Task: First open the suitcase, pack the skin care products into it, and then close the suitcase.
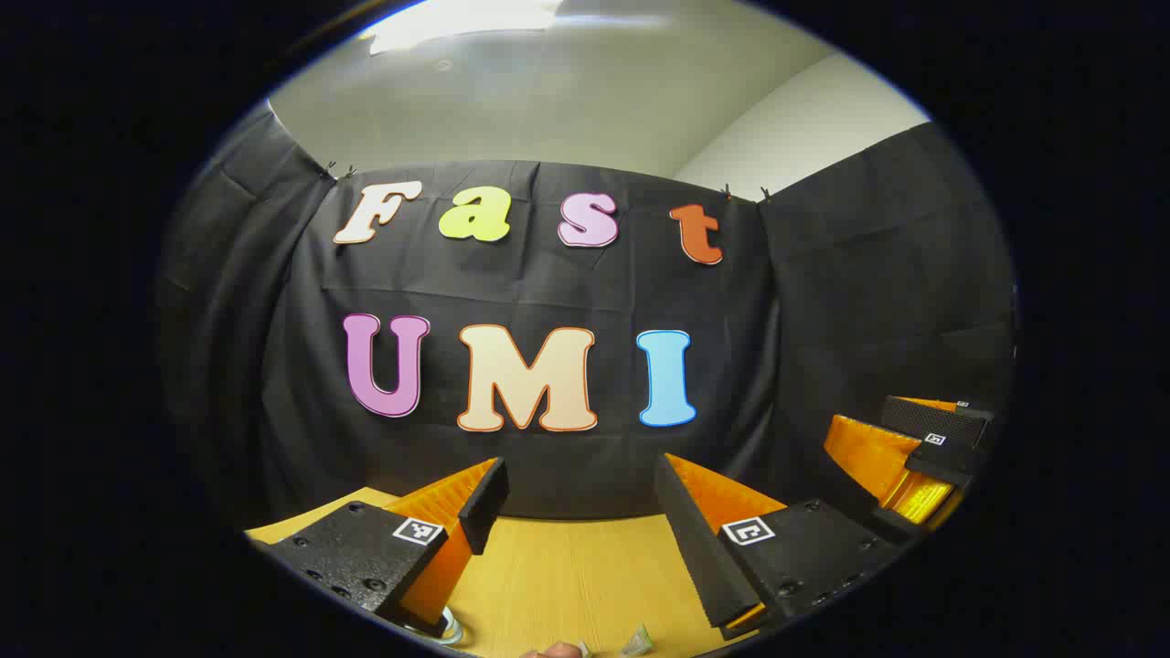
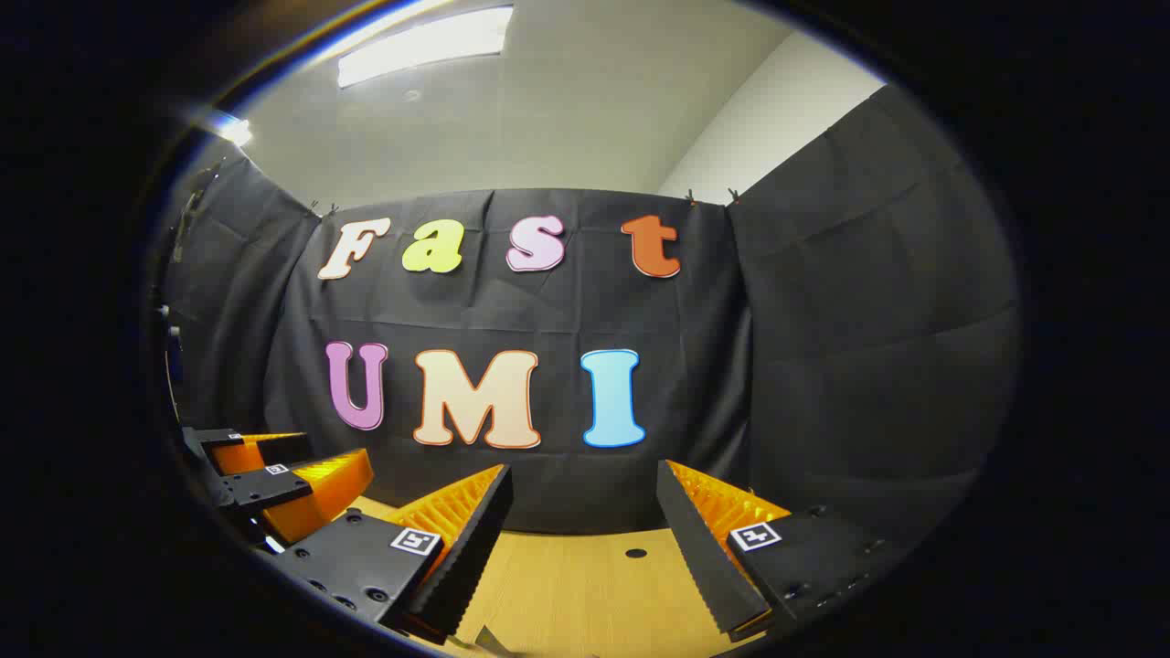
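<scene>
In the left gripper view my left gripper (image 1: pixel 580 471) is held level above a wooden table (image 1: pixel 567 567), open, with nothing between its orange and black fingers. My right gripper (image 1: pixel 914 461) hangs off to the right at about the same height. In the right gripper view my right gripper (image 2: pixel 582 471) is likewise open over the table (image 2: pixel 585 585), holding nothing, and the left gripper (image 2: pixel 274 484) sits at the far left. At the bottom edge of the left gripper view lie a round shiny rim (image 1: pixel 448 629) and a small pale item (image 1: pixel 637 640), both too cut off to identify.
The black cloth wall (image 1: pixel 585 292) stands close behind the table's far edge and wraps round both sides. A small dark hole (image 2: pixel 635 553) marks the tabletop between the right gripper's fingers. A pale folded edge (image 2: pixel 484 640) peeks in at the bottom of the right gripper view.
</scene>
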The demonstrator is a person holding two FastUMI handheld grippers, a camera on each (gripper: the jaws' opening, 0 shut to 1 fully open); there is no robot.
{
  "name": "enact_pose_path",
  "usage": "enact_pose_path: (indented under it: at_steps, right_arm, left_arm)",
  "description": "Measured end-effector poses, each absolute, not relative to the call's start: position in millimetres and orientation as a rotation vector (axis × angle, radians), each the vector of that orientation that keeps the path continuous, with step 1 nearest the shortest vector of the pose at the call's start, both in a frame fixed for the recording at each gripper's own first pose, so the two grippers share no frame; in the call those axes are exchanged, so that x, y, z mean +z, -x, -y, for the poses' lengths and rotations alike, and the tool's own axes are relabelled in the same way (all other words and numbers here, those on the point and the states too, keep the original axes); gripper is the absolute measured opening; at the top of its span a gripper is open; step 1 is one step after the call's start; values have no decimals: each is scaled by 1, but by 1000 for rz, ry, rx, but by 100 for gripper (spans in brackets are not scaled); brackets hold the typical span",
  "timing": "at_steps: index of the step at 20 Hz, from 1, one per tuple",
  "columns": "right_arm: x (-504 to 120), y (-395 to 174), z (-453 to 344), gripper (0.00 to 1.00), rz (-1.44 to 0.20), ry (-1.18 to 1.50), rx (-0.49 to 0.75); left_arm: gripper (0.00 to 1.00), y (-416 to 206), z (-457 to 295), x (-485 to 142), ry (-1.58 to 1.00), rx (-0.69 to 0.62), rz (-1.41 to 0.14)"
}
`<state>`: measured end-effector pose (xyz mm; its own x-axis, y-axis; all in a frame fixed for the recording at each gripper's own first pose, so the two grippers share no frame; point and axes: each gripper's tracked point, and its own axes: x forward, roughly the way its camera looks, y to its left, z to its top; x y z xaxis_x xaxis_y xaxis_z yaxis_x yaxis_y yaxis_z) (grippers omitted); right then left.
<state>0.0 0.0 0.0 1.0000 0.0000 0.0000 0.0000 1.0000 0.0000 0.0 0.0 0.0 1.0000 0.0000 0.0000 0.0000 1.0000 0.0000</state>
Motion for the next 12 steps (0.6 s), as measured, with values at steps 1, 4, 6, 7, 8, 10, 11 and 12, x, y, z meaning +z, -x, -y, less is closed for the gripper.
enact_pose_path:
  at_steps: [1, 4, 6, 7, 8, 10, 11, 12]
  right_arm:
    - [-2, -2, -2, 98, -1, 1, 16]
    - [-16, -5, -9, 98, -14, 2, 80]
    - [-22, -8, -15, 99, -5, -3, 127]
    - [-25, -10, -16, 98, -1, -8, 139]
    - [-32, -11, -15, 98, -8, -16, 148]
    - [-42, -14, -21, 98, -18, -33, 172]
    - [-43, -18, -21, 98, -21, -39, 172]
    - [-48, -23, -22, 98, -28, -42, 168]
  left_arm:
    - [95, 0, 1, -2, 2, 0, -3]
    - [95, 2, -7, -18, -7, 34, -40]
    - [95, 8, -22, -29, -16, 88, -62]
    - [95, 11, -31, -35, -23, 122, -80]
    - [95, 16, -41, -45, -39, 151, -98]
    - [95, 20, -56, -63, -76, 181, -140]
    - [93, 22, -65, -77, -84, 191, -174]
    - [95, 23, -75, -91, -88, 201, -206]
